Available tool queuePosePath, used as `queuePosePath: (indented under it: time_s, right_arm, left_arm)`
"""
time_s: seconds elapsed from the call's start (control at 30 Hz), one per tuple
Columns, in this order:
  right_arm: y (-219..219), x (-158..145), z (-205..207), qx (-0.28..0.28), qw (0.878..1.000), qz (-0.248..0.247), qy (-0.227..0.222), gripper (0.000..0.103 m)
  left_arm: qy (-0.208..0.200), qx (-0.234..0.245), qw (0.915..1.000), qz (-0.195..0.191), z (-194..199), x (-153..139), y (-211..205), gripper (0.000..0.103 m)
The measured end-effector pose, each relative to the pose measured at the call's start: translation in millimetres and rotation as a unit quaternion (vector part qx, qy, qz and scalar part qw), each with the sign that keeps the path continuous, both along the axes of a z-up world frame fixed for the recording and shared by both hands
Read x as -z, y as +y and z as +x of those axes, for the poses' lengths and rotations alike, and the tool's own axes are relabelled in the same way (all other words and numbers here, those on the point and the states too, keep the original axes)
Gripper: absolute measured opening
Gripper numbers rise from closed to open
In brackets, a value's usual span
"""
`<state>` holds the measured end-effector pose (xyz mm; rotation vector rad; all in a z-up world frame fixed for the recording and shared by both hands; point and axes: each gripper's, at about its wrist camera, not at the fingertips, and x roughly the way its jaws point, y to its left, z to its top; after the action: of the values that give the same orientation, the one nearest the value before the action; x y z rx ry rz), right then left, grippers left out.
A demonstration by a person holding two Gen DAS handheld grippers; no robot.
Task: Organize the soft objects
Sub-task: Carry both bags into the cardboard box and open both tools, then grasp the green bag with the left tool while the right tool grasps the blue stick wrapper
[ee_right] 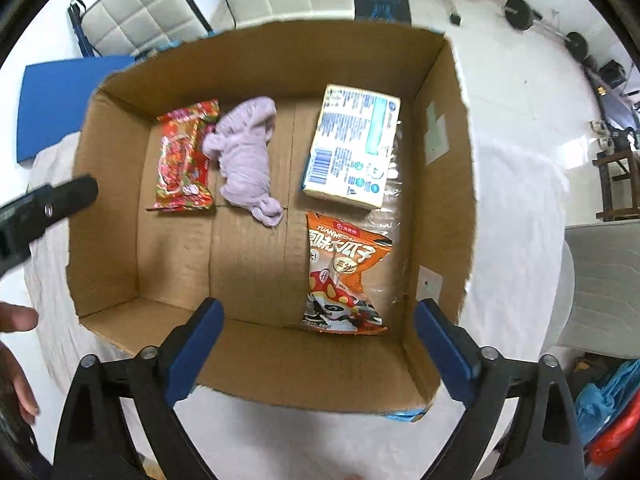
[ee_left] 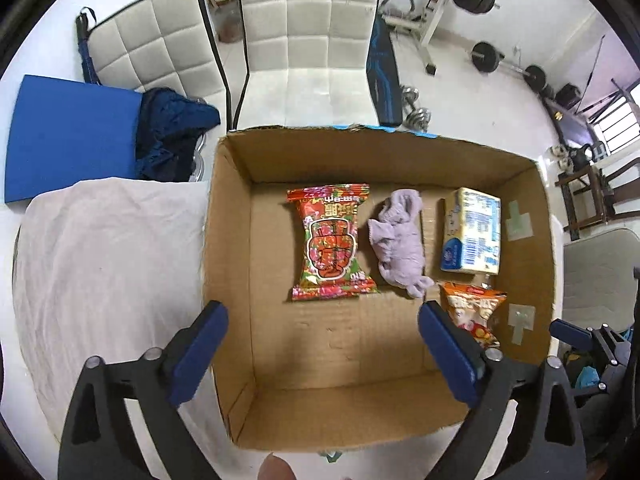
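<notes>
An open cardboard box [ee_left: 228,264] [ee_right: 108,216] holds a red snack bag [ee_left: 330,240] [ee_right: 182,156], a crumpled lilac cloth [ee_left: 398,240] [ee_right: 246,156], a yellow-and-blue tissue pack [ee_left: 472,232] [ee_right: 352,146] and an orange snack bag [ee_left: 476,312] [ee_right: 340,276]. My left gripper [ee_left: 322,344] is open and empty above the box's near-left part. My right gripper [ee_right: 318,344] is open and empty above the box's near wall. The left gripper's body shows at the left of the right wrist view [ee_right: 48,204].
The box stands on a table under a pale cloth [ee_left: 104,260] [ee_right: 516,208]. A blue pad [ee_left: 68,136] and dark blue garment [ee_left: 172,128] lie far left. White padded chairs [ee_left: 308,32] stand behind. Weights and a bench [ee_left: 440,8] are far right.
</notes>
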<state>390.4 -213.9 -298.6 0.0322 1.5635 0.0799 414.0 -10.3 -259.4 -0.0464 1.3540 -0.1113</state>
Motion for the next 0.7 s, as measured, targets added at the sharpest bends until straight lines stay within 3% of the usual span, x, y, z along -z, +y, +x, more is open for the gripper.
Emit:
queuePosePath:
  time_s: [0.47,0.7]
  right_arm:
    - [11,-66,-52,0.007,0.994,-0.005,-0.105,0.103]
    - [6,-81,-71,0.007,0.992,-0.004,-0.128,0.103]
  left_arm:
    - [-0.085,-0.015,0.9963,0.008,-68,-61,1,0.103]
    - [-0.077,-0.025,0.9967,0.003,-86,-64,1,0.103]
